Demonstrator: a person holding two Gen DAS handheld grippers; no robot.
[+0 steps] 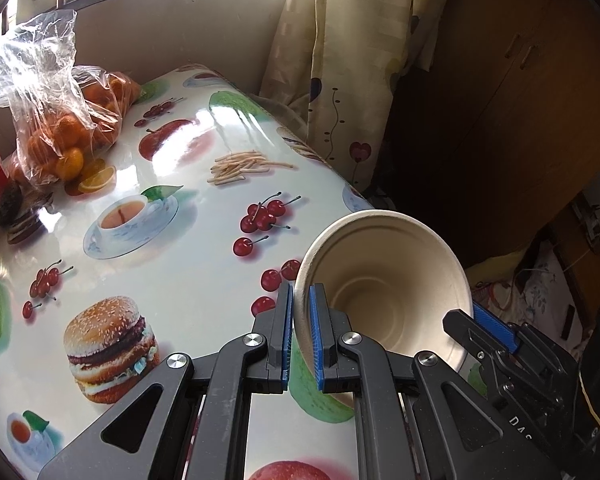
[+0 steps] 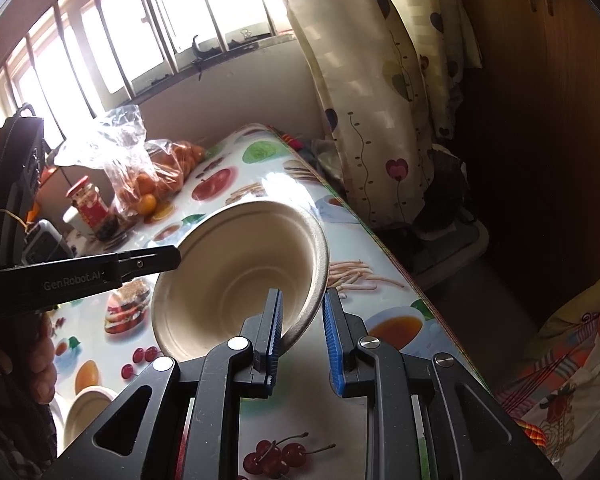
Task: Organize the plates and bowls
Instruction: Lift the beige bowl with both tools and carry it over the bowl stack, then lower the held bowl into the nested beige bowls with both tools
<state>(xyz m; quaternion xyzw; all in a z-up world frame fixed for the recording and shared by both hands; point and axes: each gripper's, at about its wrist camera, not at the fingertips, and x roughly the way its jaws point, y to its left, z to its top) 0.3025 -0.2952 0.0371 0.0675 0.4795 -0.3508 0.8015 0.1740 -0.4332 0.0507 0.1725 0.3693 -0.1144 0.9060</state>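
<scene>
A beige paper bowl (image 1: 384,280) is held tilted above the table, its opening facing the cameras. My left gripper (image 1: 301,332) is shut on the bowl's left rim. In the right wrist view the same bowl (image 2: 236,276) fills the middle, and my right gripper (image 2: 301,340) stands open with the bowl's right rim between its blue pads, not pinched. The left gripper's black finger (image 2: 148,262) reaches the bowl's far rim there. My right gripper's blue-padded fingertip (image 1: 492,326) shows by the bowl's right edge in the left wrist view. Another beige bowl (image 2: 86,408) sits on the table at lower left.
The table (image 1: 188,288) has a glossy fruit-and-burger print cloth. A plastic bag of oranges (image 1: 68,120) and a red-lidded jar (image 2: 90,204) stand at its far left. A curtain (image 1: 340,60), a wooden wardrobe (image 1: 520,100) and bedding (image 2: 560,380) lie to the right.
</scene>
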